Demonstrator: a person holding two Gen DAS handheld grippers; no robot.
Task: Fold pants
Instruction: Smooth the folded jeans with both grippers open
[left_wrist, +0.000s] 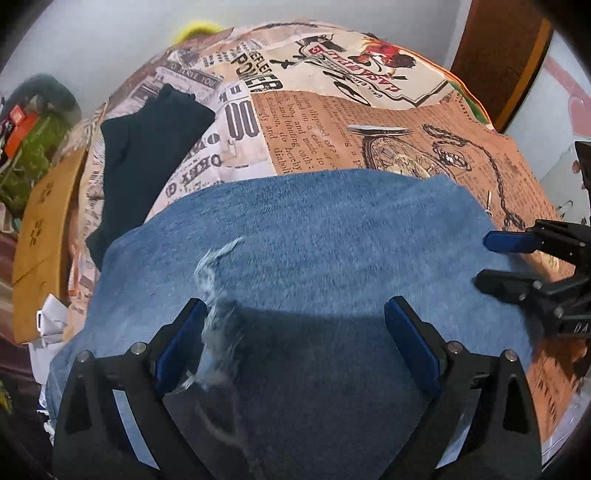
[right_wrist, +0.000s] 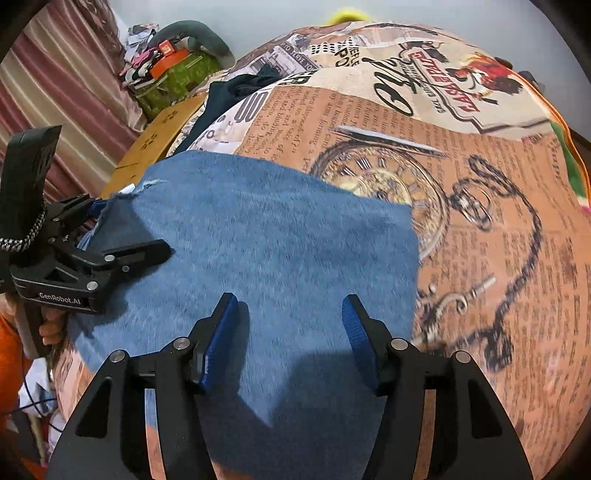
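Observation:
Blue jeans (left_wrist: 314, 240) lie folded flat on a bed with a newspaper-print cover (left_wrist: 332, 122); a frayed rip (left_wrist: 212, 266) shows on top. My left gripper (left_wrist: 295, 314) is open and empty just above the denim near the rip. My right gripper (right_wrist: 288, 310) is open and empty above the jeans (right_wrist: 258, 229) near their right edge. The right gripper also shows at the right of the left wrist view (left_wrist: 487, 258), and the left gripper at the left of the right wrist view (right_wrist: 129, 229), both open.
A dark folded garment (left_wrist: 147, 155) lies on the bed left of the jeans. A brown cardboard box (left_wrist: 44, 229) stands at the bed's left side, with a green bag (right_wrist: 173, 81) of clutter and a striped curtain (right_wrist: 66, 81) beyond. A wooden door (left_wrist: 506, 55) is at far right.

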